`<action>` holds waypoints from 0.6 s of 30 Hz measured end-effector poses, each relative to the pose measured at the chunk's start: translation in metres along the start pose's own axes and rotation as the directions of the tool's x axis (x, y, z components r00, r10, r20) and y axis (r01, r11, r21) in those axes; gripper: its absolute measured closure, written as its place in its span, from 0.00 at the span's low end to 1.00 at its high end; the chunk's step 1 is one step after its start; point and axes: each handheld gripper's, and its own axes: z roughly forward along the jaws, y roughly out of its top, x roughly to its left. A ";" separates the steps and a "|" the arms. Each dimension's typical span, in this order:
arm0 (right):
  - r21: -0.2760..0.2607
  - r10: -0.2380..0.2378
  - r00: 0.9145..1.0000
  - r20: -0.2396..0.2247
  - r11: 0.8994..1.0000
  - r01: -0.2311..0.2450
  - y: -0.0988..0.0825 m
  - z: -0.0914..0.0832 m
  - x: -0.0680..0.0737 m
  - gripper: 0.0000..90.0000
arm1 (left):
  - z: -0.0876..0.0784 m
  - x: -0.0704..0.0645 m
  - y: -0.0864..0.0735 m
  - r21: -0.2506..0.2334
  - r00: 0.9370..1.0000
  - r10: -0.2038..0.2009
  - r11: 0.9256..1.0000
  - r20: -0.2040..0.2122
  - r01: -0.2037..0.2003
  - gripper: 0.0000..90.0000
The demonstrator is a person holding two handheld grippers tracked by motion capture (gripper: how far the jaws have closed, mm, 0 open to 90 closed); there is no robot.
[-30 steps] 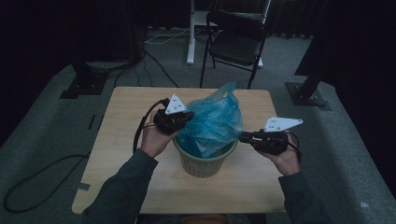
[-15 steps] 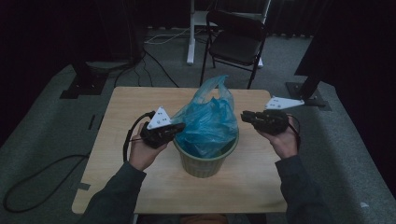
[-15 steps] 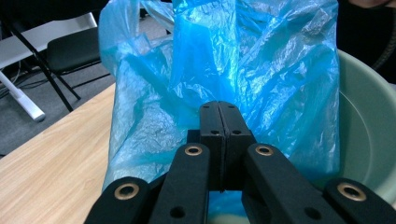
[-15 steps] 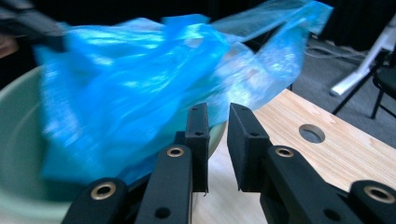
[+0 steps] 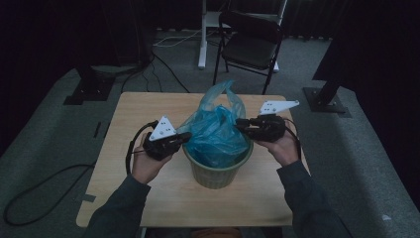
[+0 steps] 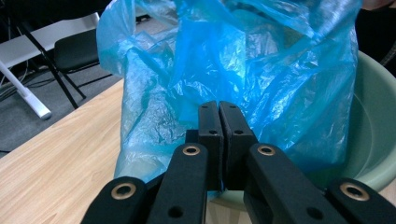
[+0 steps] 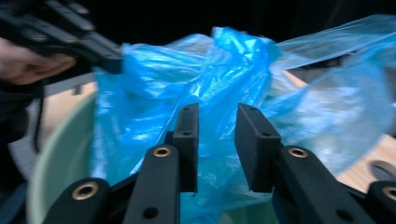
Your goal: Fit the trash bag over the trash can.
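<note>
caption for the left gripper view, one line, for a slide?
Left gripper, jaws shut, at the crumpled blue plastic bag standing in a pale green bin on a wooden table.

the bag [image 5: 215, 131] billows out of the bin [image 5: 218, 171] mid-table, blocking the way between both grippers. bare table [image 5: 124, 114] lies left, right and in front; a chair [image 5: 250, 44] stands beyond.

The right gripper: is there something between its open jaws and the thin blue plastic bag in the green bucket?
Nothing visible stands in the way. The right gripper has just been opening its jaws, and the crumpled blue plastic bag lies directly before them, above the rim of the round green bucket.
</note>
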 end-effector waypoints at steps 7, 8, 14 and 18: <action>0.064 -0.036 0.997 -0.070 0.997 0.041 -0.009 -0.001 0.012 0.88 | -0.009 0.003 -0.011 -0.004 0.999 -0.032 0.999 -0.007 0.032 0.98; 0.071 -0.042 0.996 -0.077 0.996 0.047 -0.011 -0.001 0.014 0.89 | -0.010 0.004 -0.014 -0.004 0.999 -0.039 0.999 -0.006 0.039 0.98; 0.096 -0.068 0.992 -0.106 0.992 0.078 -0.019 -0.003 0.025 0.99 | -0.019 0.007 -0.029 -0.004 0.997 -0.083 0.997 0.003 0.083 0.99; 0.122 -0.096 0.989 -0.114 0.986 0.110 -0.023 -0.005 0.032 1.00 | -0.022 0.010 -0.041 0.011 0.994 -0.109 0.994 0.002 0.109 0.99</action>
